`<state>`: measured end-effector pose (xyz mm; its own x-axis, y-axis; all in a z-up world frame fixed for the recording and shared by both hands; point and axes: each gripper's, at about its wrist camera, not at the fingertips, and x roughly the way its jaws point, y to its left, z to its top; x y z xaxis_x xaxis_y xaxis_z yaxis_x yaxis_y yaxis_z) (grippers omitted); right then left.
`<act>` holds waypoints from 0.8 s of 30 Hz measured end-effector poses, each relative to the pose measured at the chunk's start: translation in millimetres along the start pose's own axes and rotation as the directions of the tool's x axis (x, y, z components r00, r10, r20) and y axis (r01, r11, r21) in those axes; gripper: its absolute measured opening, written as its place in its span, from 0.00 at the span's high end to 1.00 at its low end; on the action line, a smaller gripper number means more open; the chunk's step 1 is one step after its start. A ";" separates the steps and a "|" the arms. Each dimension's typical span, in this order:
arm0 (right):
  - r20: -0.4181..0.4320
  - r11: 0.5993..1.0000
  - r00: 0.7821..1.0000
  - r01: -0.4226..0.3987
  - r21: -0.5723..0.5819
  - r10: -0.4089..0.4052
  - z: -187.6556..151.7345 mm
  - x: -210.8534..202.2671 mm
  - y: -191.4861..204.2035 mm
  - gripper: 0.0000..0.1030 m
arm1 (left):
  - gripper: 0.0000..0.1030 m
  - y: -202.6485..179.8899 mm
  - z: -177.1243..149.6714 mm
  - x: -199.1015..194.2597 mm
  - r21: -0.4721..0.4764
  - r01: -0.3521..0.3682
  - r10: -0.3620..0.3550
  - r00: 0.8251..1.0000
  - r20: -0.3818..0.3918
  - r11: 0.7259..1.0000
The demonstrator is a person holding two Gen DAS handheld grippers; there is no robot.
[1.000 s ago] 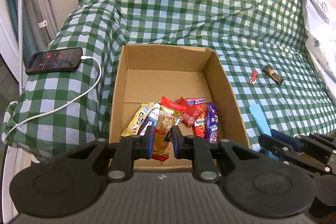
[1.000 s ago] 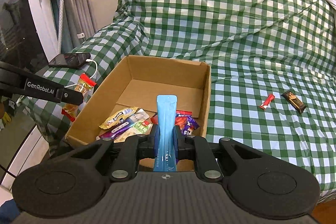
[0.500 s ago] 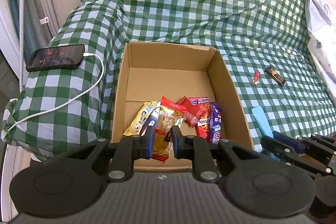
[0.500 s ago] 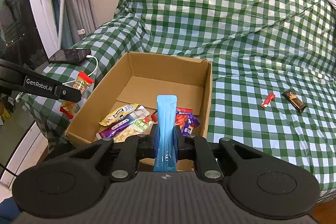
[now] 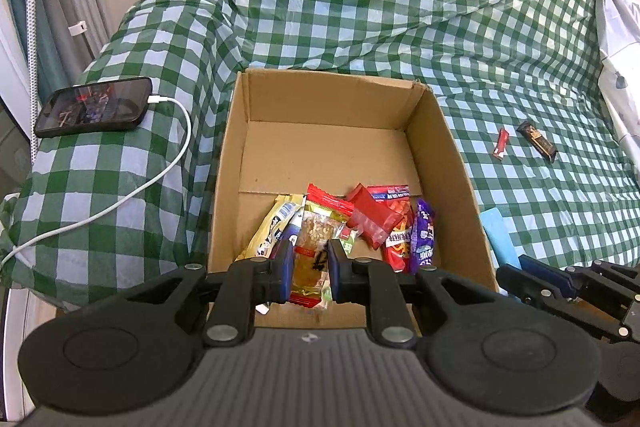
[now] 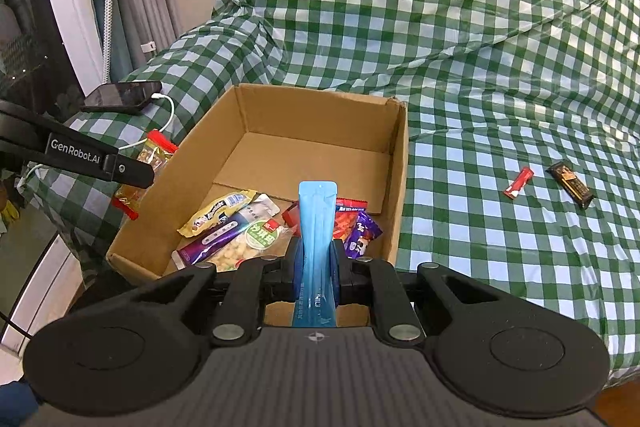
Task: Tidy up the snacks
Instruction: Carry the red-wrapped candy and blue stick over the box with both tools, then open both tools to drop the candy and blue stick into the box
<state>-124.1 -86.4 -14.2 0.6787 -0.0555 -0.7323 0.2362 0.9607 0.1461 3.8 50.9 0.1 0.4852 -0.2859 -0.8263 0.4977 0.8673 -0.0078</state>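
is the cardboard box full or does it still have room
Still roomy. The cardboard box has snack packets piled only at its near end; the far half of its floor is bare.

We see a green-and-white checked cover [image 6: 480, 47] spread over the sofa. On it sits a plain brown cardboard box [image 5: 456, 163]. Inside we make out a yellow packet [image 5: 270, 227], a red packet [image 5: 372, 223] and a purple one [image 5: 424, 235]. The left gripper [image 5: 310, 263] — black, with blue pads — carries a clear, golden snack bag with red ends [image 5: 316, 243]. The right gripper [image 6: 316, 267] is black too and carries a light blue sachet [image 6: 318, 223]. Out on the checks lie a small red bar [image 6: 519, 182] and a dark brown bar [image 6: 570, 183]. The phone [image 5: 94, 105] is black — its cable [image 5: 132, 187] white.
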 end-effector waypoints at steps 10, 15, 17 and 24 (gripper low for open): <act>-0.033 1.000 0.999 -0.025 0.002 0.025 14.5 30.8 -5.3 0.86 | 0.81 -1.8 18.2 32.5 0.008 -0.012 0.013 0.999 -0.045 1.000; -0.052 0.999 0.998 -0.033 0.004 0.033 19.9 49.9 -9.4 0.86 | 0.81 -0.6 25.1 49.7 0.008 -0.021 0.021 0.997 -0.071 1.000; -0.058 0.999 0.998 -0.035 0.003 0.035 21.8 57.3 -10.8 0.86 | 0.81 0.5 27.3 56.5 0.008 -0.026 0.027 0.996 -0.080 1.000; -0.084 0.999 0.996 -0.039 0.001 0.039 27.6 82.9 -15.0 0.85 | 0.79 2.9 33.3 80.7 0.020 -0.049 0.051 0.991 -0.126 0.999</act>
<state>-52.2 -112.9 -58.8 0.6265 0.0046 -0.7794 0.2101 0.9619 0.1746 68.3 16.8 -47.8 0.4156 -0.1881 -0.8899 0.4876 0.8720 0.0434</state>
